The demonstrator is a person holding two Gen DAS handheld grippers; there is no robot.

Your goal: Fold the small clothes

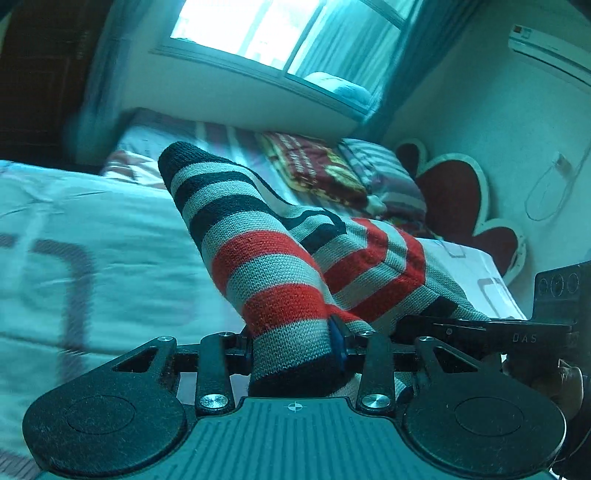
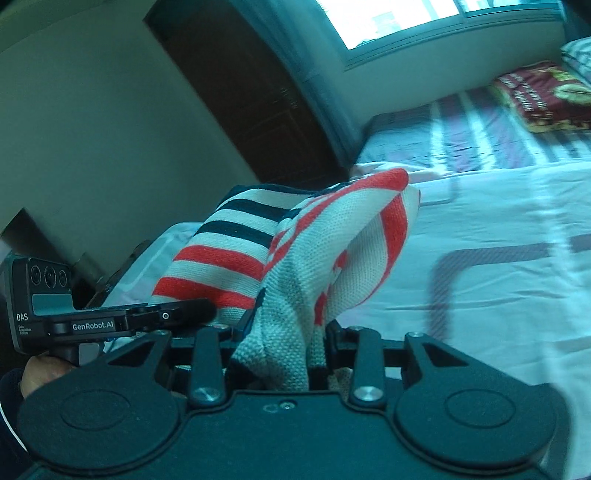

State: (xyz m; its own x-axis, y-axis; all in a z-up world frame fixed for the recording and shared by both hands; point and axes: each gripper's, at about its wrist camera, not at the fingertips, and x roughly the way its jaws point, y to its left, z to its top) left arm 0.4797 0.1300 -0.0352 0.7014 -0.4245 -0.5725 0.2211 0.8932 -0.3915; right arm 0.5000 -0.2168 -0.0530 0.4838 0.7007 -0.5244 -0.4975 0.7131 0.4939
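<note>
Currently both tongs are clenched on the same striped knit garment (image 1: 266,266), which is lifted off the bed (image 1: 92,221) and hangs between them

Left tongs (image 1: 295,354): jaws pinched on a bunched end of the knit, grey band with a dark edge sitting right in the gap. From there one fold rises up and away, grey/black stripes at the top, red/grey lower down. A second fold drops off to the right toward the other tool

Right tongs (image 2: 280,354): jaws closed on a wad of pale grey knit with red stripes; fabric fills the gap and balloons above it. Same garment (image 2: 314,251) shows its black/white/red striped part to the left of the wad

Right tongs (image 1: 480,328) are visible at the right edge of the left wrist view, just beside the cloth. Left tongs (image 2: 147,317) show in the right wrist view at left, touching the striped part, with a hand (image 2: 44,369) on the grip below

Background is motion-blurred. Bed has a white cover with a dark line pattern, a maroon printed blanket (image 1: 321,173) near the far end, window (image 1: 277,33) above it
</note>
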